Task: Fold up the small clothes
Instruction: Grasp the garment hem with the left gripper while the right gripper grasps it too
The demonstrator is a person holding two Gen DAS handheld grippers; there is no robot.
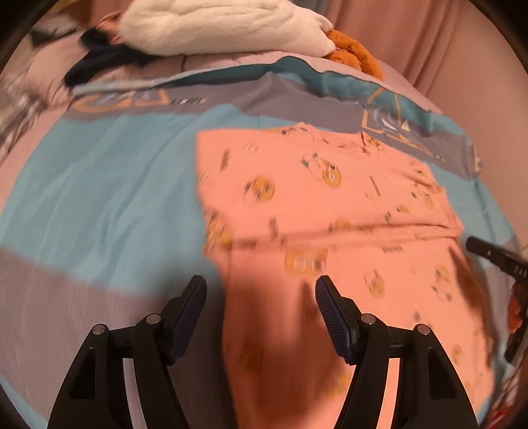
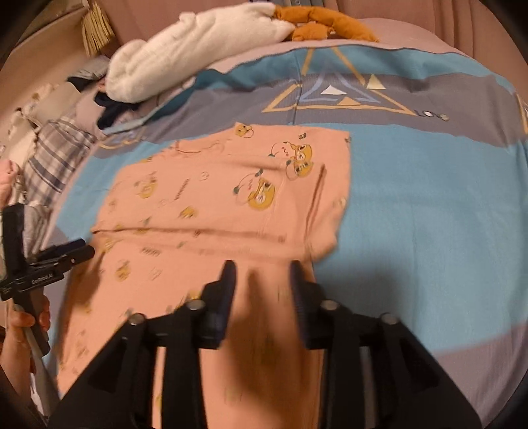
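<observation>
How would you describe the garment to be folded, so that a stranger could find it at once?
Look at the bedspread with blue and grey bands that covers the bed. The garment lies spread flat in the middle of it, under both open grippers. It alone is salmon pink with small yellow cartoon bears; the white blanket and orange cloth lie far behind it.

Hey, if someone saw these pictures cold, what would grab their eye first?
The pink bear-print garment spread flat on the blue and grey bedspread, filling the middle. Both the left gripper and right gripper hover open over its near edge. At the bed's far end lies a fluffy white blanket.
</observation>
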